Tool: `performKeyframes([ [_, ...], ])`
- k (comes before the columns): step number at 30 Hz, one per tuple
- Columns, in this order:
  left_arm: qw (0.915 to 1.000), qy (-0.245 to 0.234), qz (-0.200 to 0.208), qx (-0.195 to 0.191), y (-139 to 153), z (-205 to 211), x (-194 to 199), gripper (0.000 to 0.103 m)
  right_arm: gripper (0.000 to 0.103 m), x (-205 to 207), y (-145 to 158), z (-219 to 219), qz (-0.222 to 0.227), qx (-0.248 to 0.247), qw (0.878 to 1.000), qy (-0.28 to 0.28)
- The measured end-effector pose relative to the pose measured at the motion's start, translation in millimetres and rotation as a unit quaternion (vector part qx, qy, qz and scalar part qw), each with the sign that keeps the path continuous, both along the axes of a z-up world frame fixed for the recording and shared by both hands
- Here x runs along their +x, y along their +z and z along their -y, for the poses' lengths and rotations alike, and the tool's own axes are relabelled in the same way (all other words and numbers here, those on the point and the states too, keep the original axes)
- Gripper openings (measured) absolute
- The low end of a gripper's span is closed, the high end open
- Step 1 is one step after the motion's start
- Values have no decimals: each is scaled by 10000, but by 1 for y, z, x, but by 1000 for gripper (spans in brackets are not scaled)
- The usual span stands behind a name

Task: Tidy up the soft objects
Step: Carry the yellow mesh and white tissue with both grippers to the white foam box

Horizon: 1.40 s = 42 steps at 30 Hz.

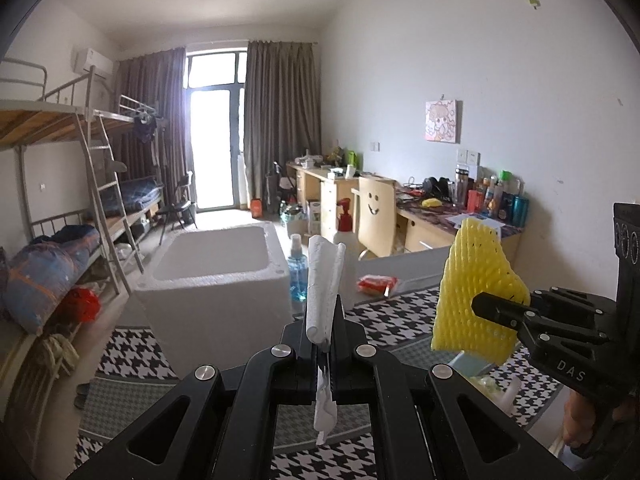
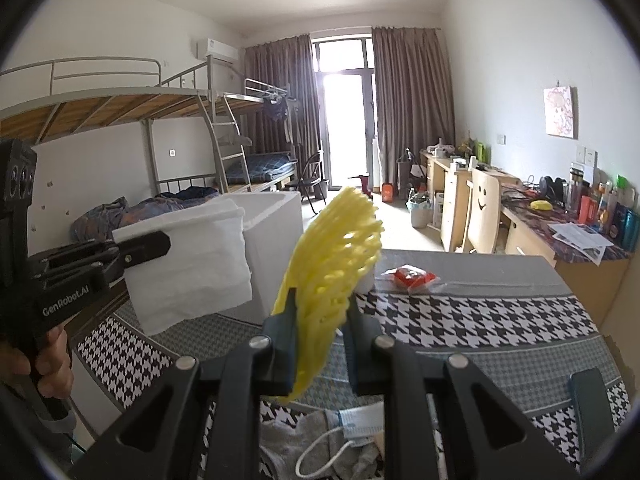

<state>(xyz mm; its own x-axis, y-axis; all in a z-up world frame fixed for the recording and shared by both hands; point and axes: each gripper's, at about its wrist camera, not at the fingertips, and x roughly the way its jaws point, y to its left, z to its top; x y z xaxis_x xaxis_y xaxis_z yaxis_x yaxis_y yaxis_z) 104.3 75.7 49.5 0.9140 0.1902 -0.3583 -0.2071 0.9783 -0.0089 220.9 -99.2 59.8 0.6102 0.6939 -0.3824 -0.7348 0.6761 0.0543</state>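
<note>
A shared dorm room: metal bunk beds [image 2: 168, 120] with a ladder [image 1: 106, 196] along one wall, a row of wooden desks [image 1: 420, 224] cluttered with bottles opposite, curtains [image 2: 408, 108] framing a balcony door [image 1: 212, 140], an air conditioner [image 2: 218, 49] overhead.

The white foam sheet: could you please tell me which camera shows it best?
The right wrist view: the white foam sheet faces it broadside, pinched at one side. The left wrist view shows it only edge-on between the fingers.

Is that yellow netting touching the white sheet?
Apart. The right wrist view shows bare white box between the yellow foam net and white foam sheet.
</note>
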Motion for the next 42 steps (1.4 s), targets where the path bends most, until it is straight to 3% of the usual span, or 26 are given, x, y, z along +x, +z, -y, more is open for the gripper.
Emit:
performKeyframes([
  [28, 9987, 458, 180, 158, 37, -27, 28, 4, 23, 24, 45, -41, 40, 160, 9998, 150],
  [42, 9975, 664, 202, 144, 53, -44, 41, 4, 23, 30, 62, -62, 272, 55, 9992, 272],
])
